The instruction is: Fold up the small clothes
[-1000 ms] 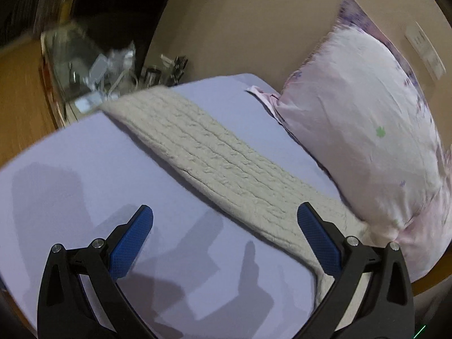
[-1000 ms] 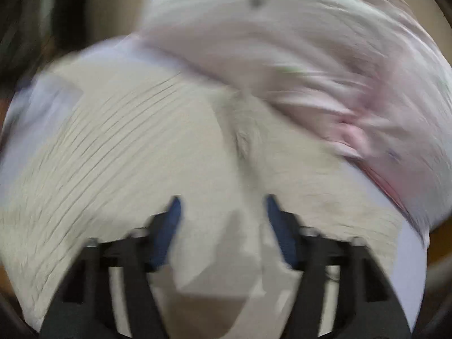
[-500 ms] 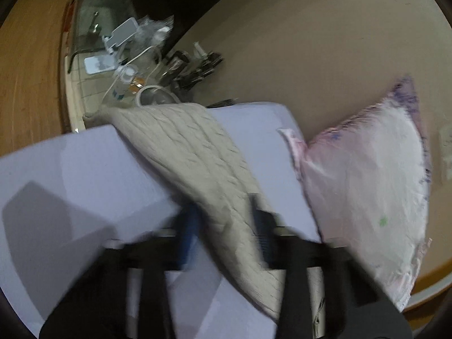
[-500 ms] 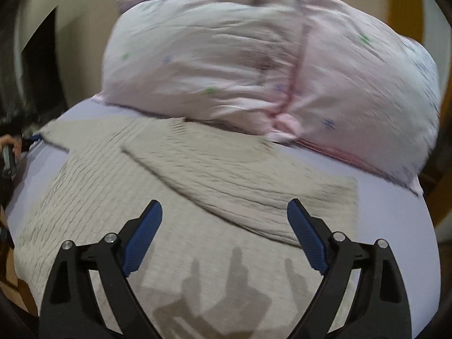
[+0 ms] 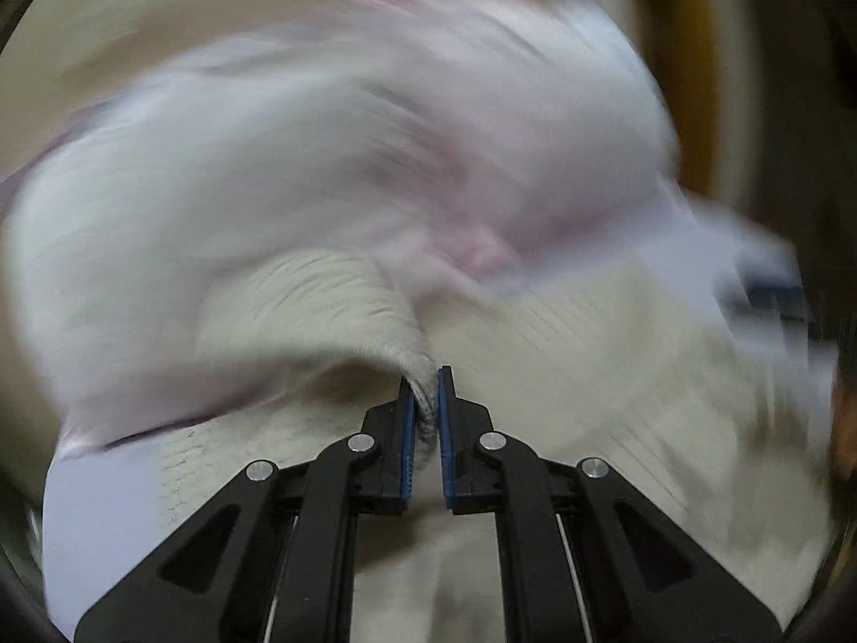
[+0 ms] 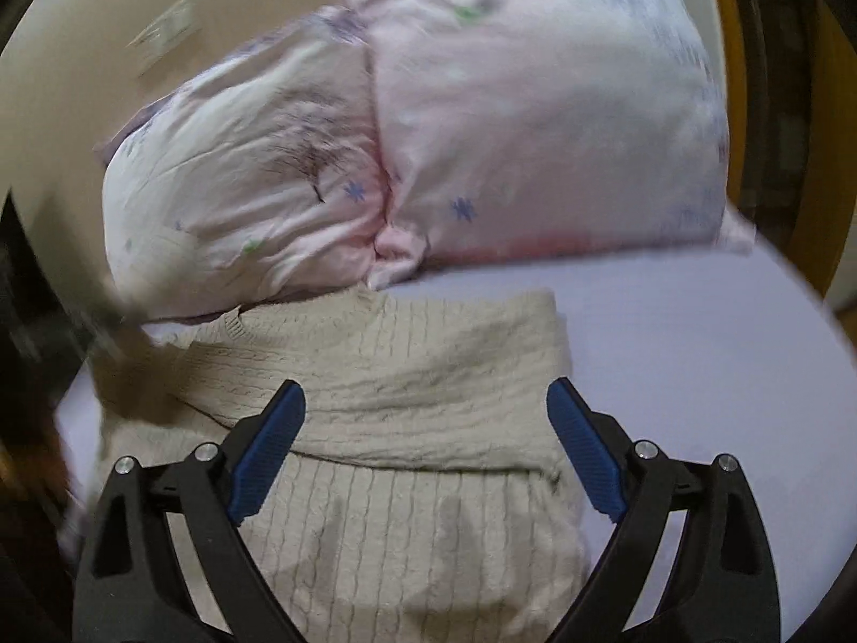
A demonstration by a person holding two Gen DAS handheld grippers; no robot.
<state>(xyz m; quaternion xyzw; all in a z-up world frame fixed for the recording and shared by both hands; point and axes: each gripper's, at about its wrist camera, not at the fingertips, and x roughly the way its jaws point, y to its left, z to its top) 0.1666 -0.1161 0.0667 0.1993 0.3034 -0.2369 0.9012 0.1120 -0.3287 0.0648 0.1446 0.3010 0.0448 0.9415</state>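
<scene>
Sleeve fold under way
Left gripper [image 5: 426, 391] clamped on sweater [image 6: 407, 407] edge; right gripper [image 6: 426, 418] jaws apart above it; next, lay it across.

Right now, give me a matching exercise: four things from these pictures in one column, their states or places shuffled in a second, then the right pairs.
Things:
1. left gripper
2. right gripper
3. sweater
4. pillow

States or places:
A. lies cream and cable-knit on the sheet, partly folded
B. shut on a bunched bit of knit
C. leans pink at the far edge, behind the knit
D. open above the fold, holding nothing

Pairs: 1-B, 2-D, 3-A, 4-C
</scene>
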